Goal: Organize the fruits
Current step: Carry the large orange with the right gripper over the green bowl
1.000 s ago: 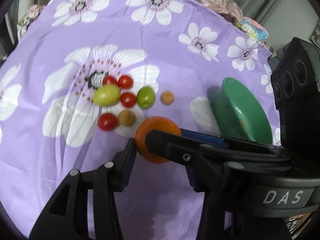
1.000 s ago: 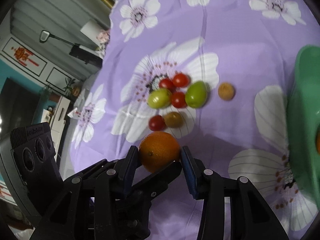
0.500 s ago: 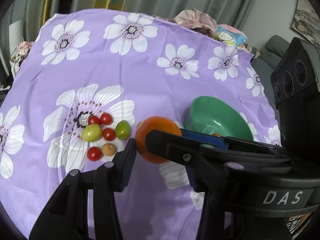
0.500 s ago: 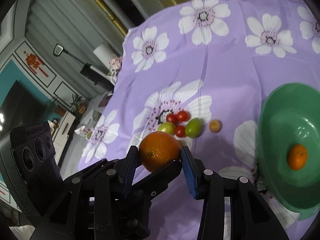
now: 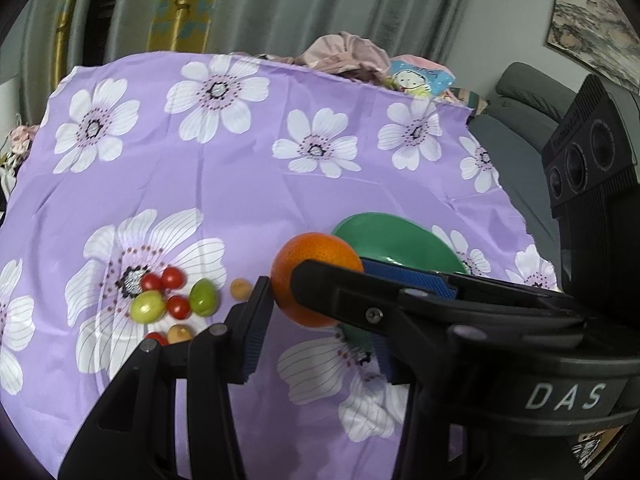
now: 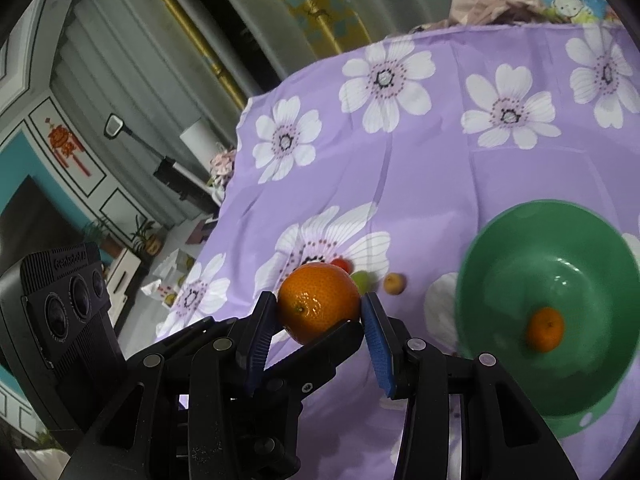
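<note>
A: What's nearest?
B: Both the left gripper point(image 5: 316, 292) and the right gripper point(image 6: 320, 312) are clamped partway on one orange point(image 6: 319, 302), lifted above the purple floral cloth point(image 6: 420, 184).
A: Beyond?
B: A green bowl point(image 6: 500, 248) holding a small orange point(image 6: 545, 329); cherry tomatoes point(image 5: 172, 278) and green fruits point(image 5: 203, 298) lie clustered on the cloth.

Glossy plastic bowl point(image 6: 548, 240) (cloth point(image 5: 248, 184) matt).
</note>
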A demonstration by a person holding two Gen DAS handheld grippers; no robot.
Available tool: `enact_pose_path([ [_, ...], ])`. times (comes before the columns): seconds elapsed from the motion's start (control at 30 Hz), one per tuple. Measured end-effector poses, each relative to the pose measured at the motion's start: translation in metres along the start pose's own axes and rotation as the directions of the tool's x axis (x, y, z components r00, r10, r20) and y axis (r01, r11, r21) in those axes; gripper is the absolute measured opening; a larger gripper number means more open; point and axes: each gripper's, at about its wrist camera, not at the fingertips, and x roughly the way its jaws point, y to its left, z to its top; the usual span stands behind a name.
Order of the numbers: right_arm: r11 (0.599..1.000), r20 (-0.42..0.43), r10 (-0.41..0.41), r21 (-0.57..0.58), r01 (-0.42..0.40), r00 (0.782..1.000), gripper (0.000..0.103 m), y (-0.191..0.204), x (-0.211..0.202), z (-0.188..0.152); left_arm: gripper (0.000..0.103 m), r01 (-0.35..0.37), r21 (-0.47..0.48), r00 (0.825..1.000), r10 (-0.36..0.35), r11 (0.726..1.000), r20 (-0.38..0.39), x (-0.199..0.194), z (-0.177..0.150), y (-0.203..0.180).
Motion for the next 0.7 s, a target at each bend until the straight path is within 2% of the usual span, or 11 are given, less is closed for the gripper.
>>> enact_pose_path([
  [0.7,0.991,0.082,-0.102,0.092,0.095,0.991,0.046,-0.048,-0.042,0.009,0.045,0.122,0.084,0.992,-0.120,0.989,-0.023,0.036,0.017,-0.048],
])
